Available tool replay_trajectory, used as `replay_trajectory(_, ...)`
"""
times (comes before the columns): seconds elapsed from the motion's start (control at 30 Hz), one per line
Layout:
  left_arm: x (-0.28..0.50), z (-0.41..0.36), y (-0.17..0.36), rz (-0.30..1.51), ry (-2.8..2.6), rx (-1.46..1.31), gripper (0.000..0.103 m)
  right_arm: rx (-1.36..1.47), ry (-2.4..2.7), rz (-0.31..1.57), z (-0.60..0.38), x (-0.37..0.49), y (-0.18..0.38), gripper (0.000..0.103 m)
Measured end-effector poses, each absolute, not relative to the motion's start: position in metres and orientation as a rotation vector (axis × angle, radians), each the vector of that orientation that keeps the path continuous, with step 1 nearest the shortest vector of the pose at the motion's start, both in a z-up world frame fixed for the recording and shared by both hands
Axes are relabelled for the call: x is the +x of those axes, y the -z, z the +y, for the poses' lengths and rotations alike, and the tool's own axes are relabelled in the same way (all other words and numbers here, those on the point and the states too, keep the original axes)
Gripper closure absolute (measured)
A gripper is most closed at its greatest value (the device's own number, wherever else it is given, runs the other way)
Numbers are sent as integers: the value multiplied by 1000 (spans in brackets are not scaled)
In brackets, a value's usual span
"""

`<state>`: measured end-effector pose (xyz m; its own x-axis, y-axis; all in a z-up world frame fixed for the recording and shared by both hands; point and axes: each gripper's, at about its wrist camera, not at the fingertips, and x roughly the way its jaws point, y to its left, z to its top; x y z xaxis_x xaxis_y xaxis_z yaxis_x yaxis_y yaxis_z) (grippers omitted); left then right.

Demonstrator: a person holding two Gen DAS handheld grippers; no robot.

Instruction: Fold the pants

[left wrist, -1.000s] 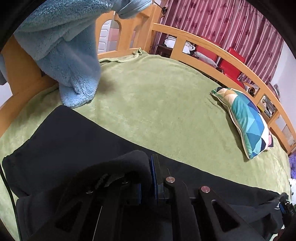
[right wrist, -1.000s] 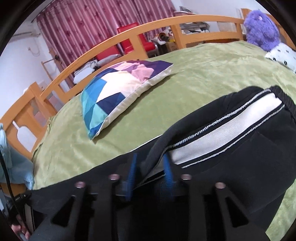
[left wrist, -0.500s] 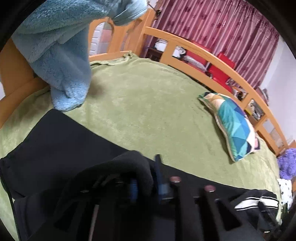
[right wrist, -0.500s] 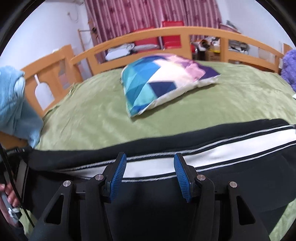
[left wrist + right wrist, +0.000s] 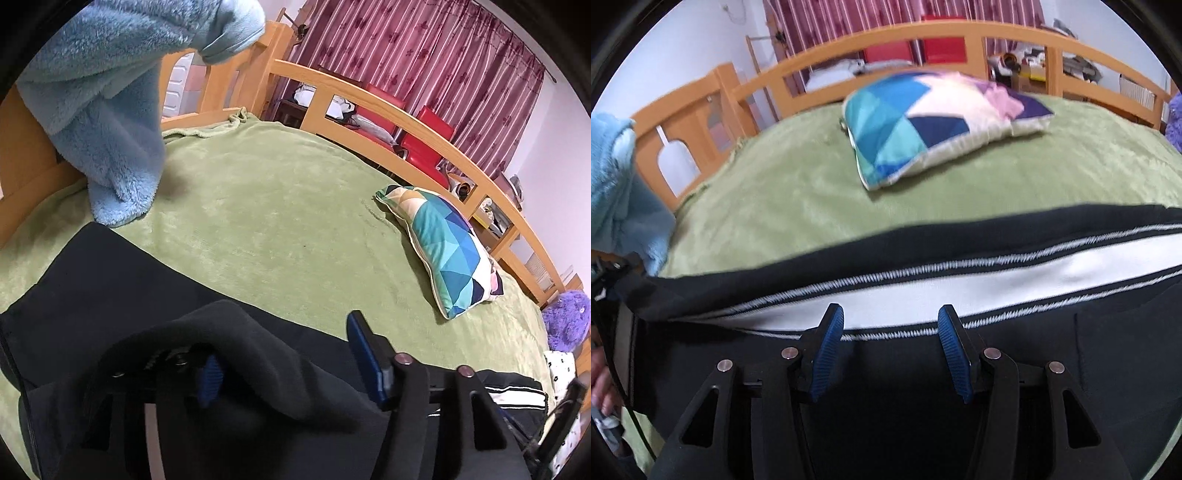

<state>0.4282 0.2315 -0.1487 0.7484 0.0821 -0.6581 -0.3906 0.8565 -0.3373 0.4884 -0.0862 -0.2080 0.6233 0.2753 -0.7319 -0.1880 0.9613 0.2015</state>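
Black pants point(image 5: 92, 288) lie across the green blanket point(image 5: 277, 203) at the near edge of the bed. In the left wrist view a raised fold of black cloth sits between the jaws of my left gripper point(image 5: 284, 347) and drapes over its left finger. The jaws are opening, and the right pad point(image 5: 365, 354) stands clear of the cloth. My right gripper point(image 5: 890, 314) hovers open just above the pants point(image 5: 1071, 369), near their white side stripe point(image 5: 997, 288). Nothing is pinched between its blue pads point(image 5: 827, 347).
A patchwork pillow point(image 5: 447, 251) point(image 5: 934, 122) lies farther back on the blanket. A blue fleece garment point(image 5: 103, 92) hangs over the wooden bed frame at the left. A curved wooden rail point(image 5: 369, 99) bounds the far side. A purple plush toy point(image 5: 565, 321) sits at the right end.
My left gripper's jaws, shut on the black fold before, have spread apart. My right gripper let go of the striped edge, opened, rolled level, and the stripe now lies flat.
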Motion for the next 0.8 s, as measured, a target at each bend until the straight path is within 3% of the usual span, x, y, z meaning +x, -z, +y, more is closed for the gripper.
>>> replay_trajectory(0.17,422,207,139,668,-305,-412,31,144,-273,807,-94,483,186,50)
replay_trajectory(0.53,379,176,104,639,-366,-236,30,185,-277,732,-114,473,156,50)
replay_trajectory(0.8,324,166,136,751,-398,-99,27,214,-292,715,-120,468,146,50)
